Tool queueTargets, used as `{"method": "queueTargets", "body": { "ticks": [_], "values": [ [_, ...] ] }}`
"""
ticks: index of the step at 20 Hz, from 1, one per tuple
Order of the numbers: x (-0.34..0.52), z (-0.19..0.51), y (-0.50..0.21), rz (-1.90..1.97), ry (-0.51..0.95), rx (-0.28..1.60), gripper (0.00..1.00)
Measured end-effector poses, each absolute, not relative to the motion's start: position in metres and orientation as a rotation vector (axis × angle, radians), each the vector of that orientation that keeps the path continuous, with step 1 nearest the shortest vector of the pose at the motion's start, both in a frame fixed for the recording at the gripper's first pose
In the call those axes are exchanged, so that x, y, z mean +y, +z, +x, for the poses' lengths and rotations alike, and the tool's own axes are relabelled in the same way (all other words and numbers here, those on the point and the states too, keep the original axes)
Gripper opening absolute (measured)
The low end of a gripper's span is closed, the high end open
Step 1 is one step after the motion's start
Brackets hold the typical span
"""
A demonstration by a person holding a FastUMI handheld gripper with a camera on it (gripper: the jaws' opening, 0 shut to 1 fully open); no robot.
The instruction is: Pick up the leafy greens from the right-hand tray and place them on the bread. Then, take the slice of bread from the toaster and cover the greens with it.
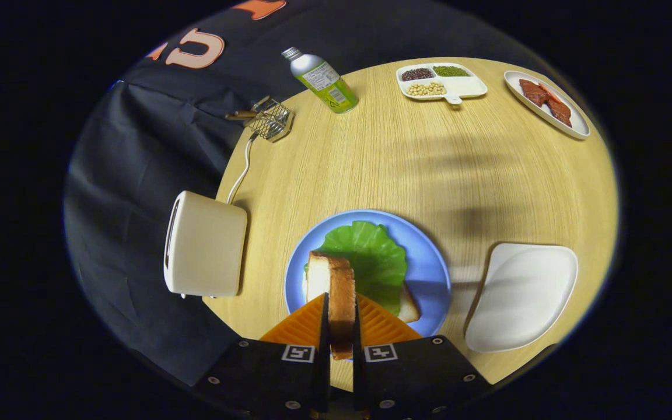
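My gripper [341, 312] is shut on a slice of bread [331, 286], held on edge between the two orange fingers [298, 326]. It hangs over the near part of a blue plate [429, 256]. On that plate a leafy green [371, 256] lies spread over another slice of bread [409, 309], of which a corner shows to the right of the fingers. The cream toaster [205, 251] stands to the left of the plate at the table's edge. The white right-hand tray [522, 294] lies to the right of the plate with nothing on it.
At the far side of the round wooden table stand a green-labelled metal bottle [321, 81], a small wire rack [269, 119], a divided dish of beans [441, 81] and a white plate with red meat slices [546, 102]. The toaster's cord [245, 169] runs along the left edge.
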State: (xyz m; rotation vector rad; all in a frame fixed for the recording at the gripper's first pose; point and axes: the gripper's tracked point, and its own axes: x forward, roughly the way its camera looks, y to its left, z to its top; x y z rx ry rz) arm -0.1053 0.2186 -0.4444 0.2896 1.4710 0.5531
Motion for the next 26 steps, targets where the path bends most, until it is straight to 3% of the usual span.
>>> {"method": "queueTargets", "body": {
  "ticks": [6, 9, 11, 17, 26],
  "values": [
    [0.200, -0.089, -0.448, 0.177, 0.515, 1.367, 0.48],
    [0.193, -0.066, -0.426, 0.139, 0.505, 1.254, 0.75],
    [0.190, -0.047, -0.401, 0.134, 0.498, 1.160, 0.84],
    [0.174, 0.013, -0.284, 0.130, 0.461, 0.798, 0.96],
    [0.106, 0.053, -0.103, 0.057, 0.313, 0.330, 0.98]
  ]
}}
